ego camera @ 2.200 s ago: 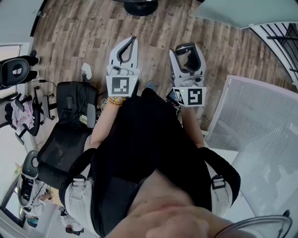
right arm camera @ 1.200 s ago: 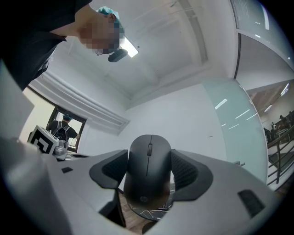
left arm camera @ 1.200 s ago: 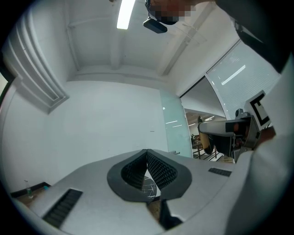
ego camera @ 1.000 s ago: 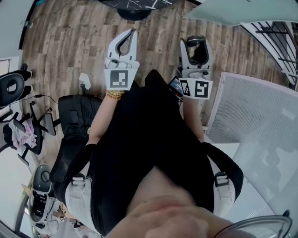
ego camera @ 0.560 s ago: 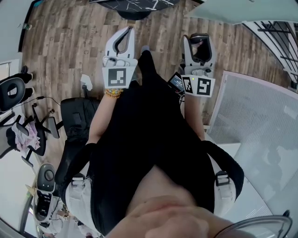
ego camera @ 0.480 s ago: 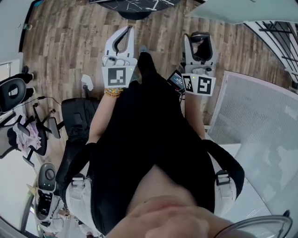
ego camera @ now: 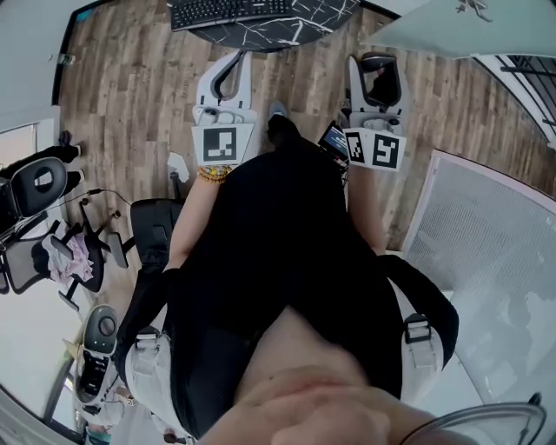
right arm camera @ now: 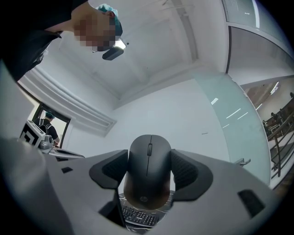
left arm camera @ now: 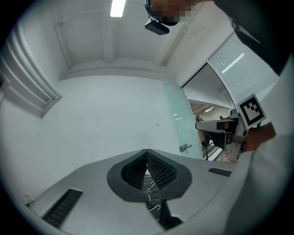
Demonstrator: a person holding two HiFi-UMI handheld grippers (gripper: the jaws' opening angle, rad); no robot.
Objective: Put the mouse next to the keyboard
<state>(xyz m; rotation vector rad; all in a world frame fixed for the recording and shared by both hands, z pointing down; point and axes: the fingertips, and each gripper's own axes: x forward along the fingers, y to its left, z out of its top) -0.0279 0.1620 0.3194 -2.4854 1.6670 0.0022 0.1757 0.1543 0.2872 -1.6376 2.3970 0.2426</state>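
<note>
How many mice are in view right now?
1. The mouse sits clamped in the right gripper, held short of the table that carries the keyboard. Most of that table is out of frame, so another could be hidden.

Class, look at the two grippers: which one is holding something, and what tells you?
The right gripper: its jaws are shut on a black mouse. The left gripper has its jaws closed together with nothing between them.

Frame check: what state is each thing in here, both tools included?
left tool: shut, nothing between its jaws.
right tool: shut on the mouse.
mouse: gripped by its sides, in the air, not yet set down.
keyboard: lying flat on the table, untouched.
</note>
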